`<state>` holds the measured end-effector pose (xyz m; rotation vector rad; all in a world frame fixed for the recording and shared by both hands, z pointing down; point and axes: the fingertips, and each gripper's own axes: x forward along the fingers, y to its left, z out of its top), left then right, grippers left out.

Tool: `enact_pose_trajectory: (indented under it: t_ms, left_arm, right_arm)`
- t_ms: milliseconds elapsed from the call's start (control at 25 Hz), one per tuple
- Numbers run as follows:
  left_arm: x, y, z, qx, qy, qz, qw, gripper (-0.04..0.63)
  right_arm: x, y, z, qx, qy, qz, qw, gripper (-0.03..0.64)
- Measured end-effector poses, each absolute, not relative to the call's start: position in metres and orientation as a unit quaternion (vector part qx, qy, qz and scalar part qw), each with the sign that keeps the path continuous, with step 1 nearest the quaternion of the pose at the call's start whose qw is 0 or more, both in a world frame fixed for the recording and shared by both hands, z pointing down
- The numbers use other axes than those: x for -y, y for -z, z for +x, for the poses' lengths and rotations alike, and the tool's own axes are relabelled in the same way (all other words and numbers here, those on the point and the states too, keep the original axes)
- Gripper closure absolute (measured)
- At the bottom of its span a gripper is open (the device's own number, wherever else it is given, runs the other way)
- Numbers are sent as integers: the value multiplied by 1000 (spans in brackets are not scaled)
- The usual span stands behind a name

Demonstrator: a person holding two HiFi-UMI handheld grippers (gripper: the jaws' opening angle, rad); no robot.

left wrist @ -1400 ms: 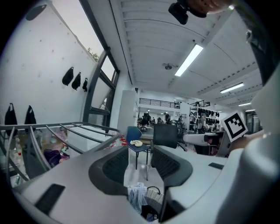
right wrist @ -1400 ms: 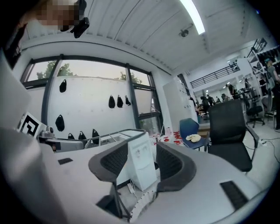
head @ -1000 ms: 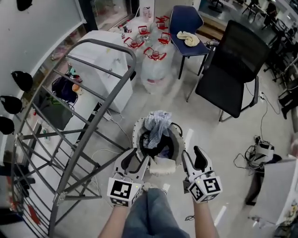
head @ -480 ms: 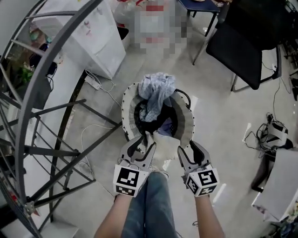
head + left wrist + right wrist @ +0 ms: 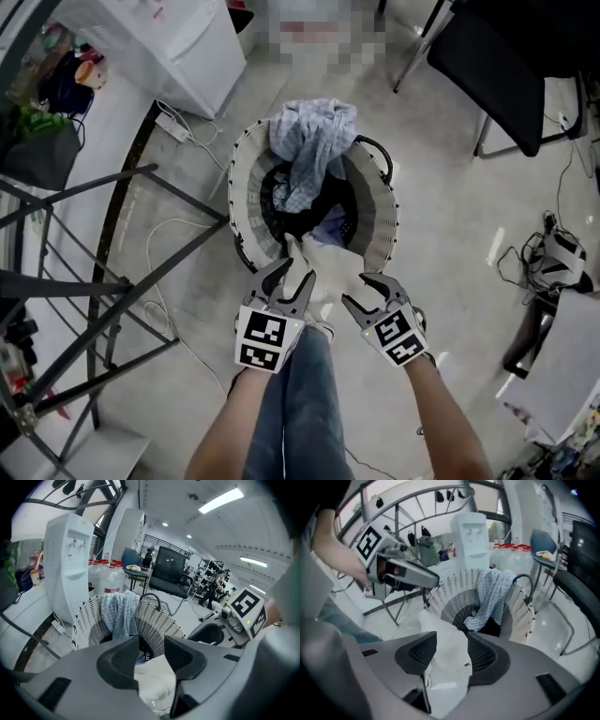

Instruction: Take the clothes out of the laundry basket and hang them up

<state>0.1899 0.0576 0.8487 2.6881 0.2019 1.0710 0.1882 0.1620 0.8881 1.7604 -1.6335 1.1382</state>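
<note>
A white slatted laundry basket (image 5: pixel 246 192) stands on the floor just ahead of me. A blue checked cloth (image 5: pixel 309 136) hangs over its far rim, and dark clothes lie inside. A white garment (image 5: pixel 323 267) is draped over the near rim. My left gripper (image 5: pixel 289 278) hovers open at that rim, with the white garment (image 5: pixel 152 677) showing in the gap below its jaws. My right gripper (image 5: pixel 366 292) stands beside it, also open, over the same white garment (image 5: pixel 445 653). In the right gripper view the left gripper (image 5: pixel 401 571) appears at the upper left.
A grey metal drying rack (image 5: pixel 112 234) fills the left side. A white cabinet (image 5: pixel 169 47) stands at the back left, with a power strip (image 5: pixel 173 122) and cables beside it. A black chair (image 5: pixel 497 66) is at the back right. My jeans-clad leg (image 5: pixel 300 403) is below the grippers.
Both grippers have come down and forward to the basket's near rim, over the white garment. The view has tilted down, so the basket sits closer. The jaws stay equally wide.
</note>
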Motion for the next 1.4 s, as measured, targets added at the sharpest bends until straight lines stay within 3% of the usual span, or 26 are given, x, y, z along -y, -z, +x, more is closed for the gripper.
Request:
enact_pose_trajectory:
  t_ms: [400,560,880,1400]
  left_arm:
    - [-60,-852,186,-71,-374,916,127,420]
    - [-58,-854,183,-69,-377,914,131,420]
    - [-57,-856,184,-69,-381,912,132,420]
    - [-53,-835,190,-71,-374,916,129,420]
  right_arm:
    - [-178,-940,165,675,-387,436,452,428]
    - [-182,-950,160,679,-383,392,488,442]
    - [-181,-942,164,683,-389,402,469,560]
    - [-163,-871,184,662,-397,506,384,578]
